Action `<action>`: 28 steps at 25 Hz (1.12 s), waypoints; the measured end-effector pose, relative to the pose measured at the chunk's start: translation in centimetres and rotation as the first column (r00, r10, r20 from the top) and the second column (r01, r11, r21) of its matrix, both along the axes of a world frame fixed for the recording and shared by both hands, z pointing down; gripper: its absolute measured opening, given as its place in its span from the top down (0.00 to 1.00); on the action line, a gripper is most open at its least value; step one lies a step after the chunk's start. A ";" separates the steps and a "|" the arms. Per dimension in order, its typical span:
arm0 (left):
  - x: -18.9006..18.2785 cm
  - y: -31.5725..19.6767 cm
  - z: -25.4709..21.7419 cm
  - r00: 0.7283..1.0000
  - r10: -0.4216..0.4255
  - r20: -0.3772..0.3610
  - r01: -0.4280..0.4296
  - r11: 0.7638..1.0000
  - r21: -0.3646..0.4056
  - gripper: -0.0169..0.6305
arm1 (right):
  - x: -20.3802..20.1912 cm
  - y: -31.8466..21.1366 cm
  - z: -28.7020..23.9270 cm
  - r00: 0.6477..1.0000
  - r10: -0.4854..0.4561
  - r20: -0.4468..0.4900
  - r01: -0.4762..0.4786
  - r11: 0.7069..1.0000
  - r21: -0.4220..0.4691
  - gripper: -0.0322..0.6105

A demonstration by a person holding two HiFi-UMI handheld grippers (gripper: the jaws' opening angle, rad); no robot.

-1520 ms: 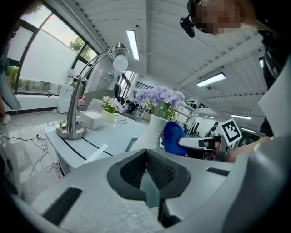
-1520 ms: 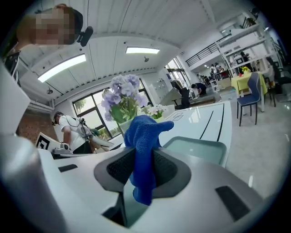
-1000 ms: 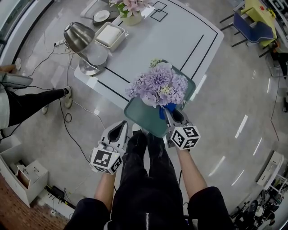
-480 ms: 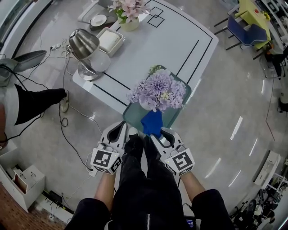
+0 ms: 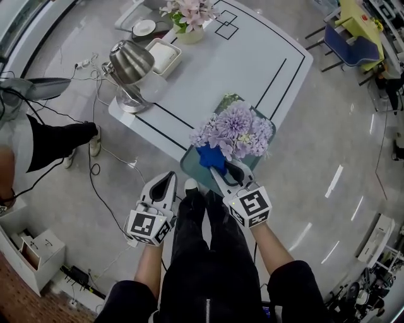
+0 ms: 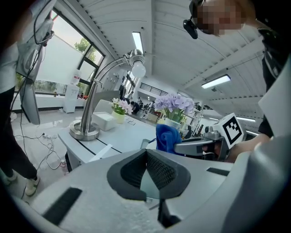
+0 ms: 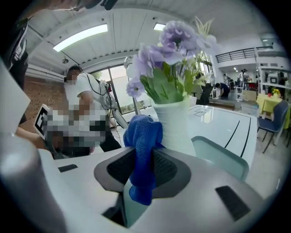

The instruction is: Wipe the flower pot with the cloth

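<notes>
A white flower pot (image 7: pixel 175 125) with purple flowers (image 5: pixel 237 129) stands on a teal tray (image 5: pixel 191 171) at the near corner of the white table (image 5: pixel 240 57). My right gripper (image 5: pixel 224 171) is shut on a blue cloth (image 5: pixel 211 158). The cloth (image 7: pixel 143 141) sticks up between the jaws, pressed to the pot's near-left side as far as I can tell. My left gripper (image 5: pixel 165 183) hangs off the table's edge, left of the tray, shut with nothing in it. From the left gripper view the cloth (image 6: pixel 167 136) shows ahead, in front of the flowers (image 6: pixel 174 102).
A metal desk lamp (image 5: pixel 129 63), a white box (image 5: pixel 162 55), a plate (image 5: pixel 144 27) and a pot of pink flowers (image 5: pixel 189 16) stand on the table's far left part. A person (image 5: pixel 44 139) stands at the left, cables (image 5: pixel 95 170) lie on the floor. A blue chair (image 5: pixel 344 38) is far right.
My right gripper carried the cloth from the pot's near-right side leftward, dropped back a little, then came up against the pot's near-left side. The left gripper stayed in place.
</notes>
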State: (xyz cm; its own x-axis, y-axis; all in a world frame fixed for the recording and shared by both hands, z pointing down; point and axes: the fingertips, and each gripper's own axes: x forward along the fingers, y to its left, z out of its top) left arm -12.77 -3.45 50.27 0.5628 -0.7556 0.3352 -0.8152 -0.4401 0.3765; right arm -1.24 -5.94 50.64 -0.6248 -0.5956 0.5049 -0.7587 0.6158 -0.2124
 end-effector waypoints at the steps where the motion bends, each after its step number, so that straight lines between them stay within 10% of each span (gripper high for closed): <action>1: -0.2 0.0 0.0 1.000 -0.003 0.000 0.003 1.000 -0.001 0.96 | 0.1 0.0 0.6 1.000 0.010 -0.004 -0.010 1.000 -0.018 0.80; 12: -2.4 -0.7 0.7 1.000 -0.027 0.001 0.027 1.000 -0.009 0.96 | 0.6 1.6 7.5 0.991 0.077 -0.106 -0.098 0.971 -0.217 0.80; 20: -3.5 -0.9 0.7 1.000 -0.031 0.003 0.031 0.999 -0.008 0.96 | -4.7 -1.3 0.3 0.991 0.109 0.077 -0.107 0.994 -0.029 0.80; 28: -4.6 -0.4 1.1 0.999 -0.041 0.005 0.041 0.999 -0.014 0.96 | -3.7 -3.7 3.3 0.950 0.311 -0.005 -0.311 0.947 -0.076 0.80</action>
